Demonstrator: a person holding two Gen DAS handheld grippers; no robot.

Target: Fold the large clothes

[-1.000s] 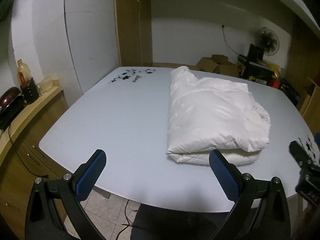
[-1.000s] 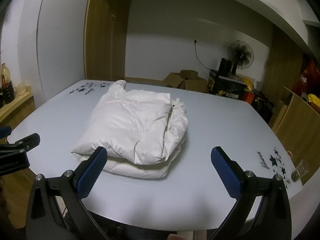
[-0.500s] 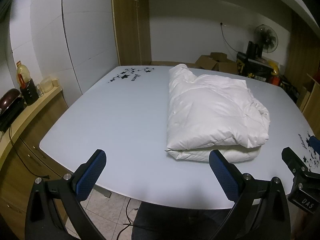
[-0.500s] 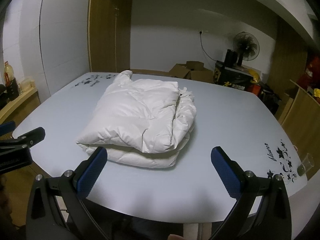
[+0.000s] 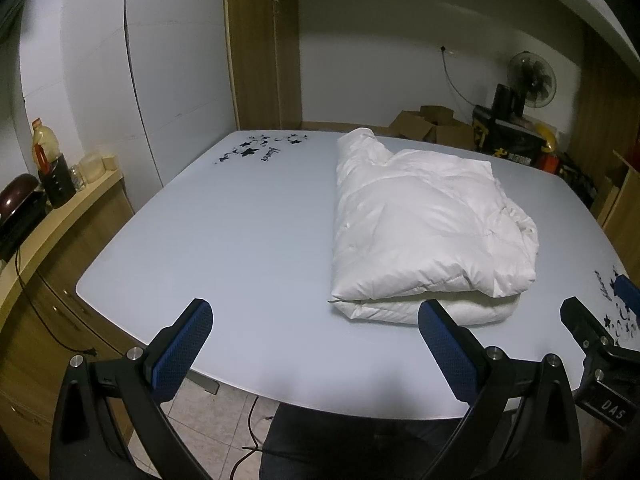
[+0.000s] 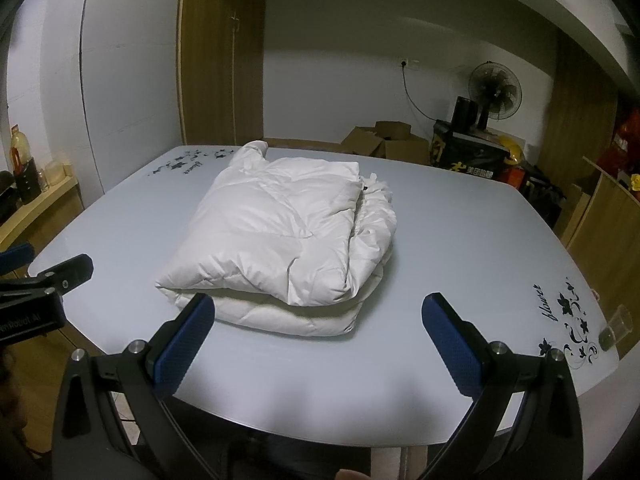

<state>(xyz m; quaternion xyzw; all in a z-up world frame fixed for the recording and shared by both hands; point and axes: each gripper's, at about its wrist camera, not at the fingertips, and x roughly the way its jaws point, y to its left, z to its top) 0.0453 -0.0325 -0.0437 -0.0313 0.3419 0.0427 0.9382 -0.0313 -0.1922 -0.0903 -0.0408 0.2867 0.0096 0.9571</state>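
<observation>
A white puffy down jacket lies folded into a thick bundle on the pale blue-white table; it also shows in the right wrist view. My left gripper is open and empty, held over the table's near edge, left of the bundle's near end. My right gripper is open and empty, over the near edge just in front of the bundle. Neither touches the jacket. The right gripper's tip shows at the right of the left view.
The table has black flower decals at the far left corner and the near right corner. A clear cup stands at the right edge. A wooden counter with bottles is on the left. Boxes and a fan stand behind.
Both grippers have drawn back and risen a little from the bundle, staying open. The jacket has not moved.
</observation>
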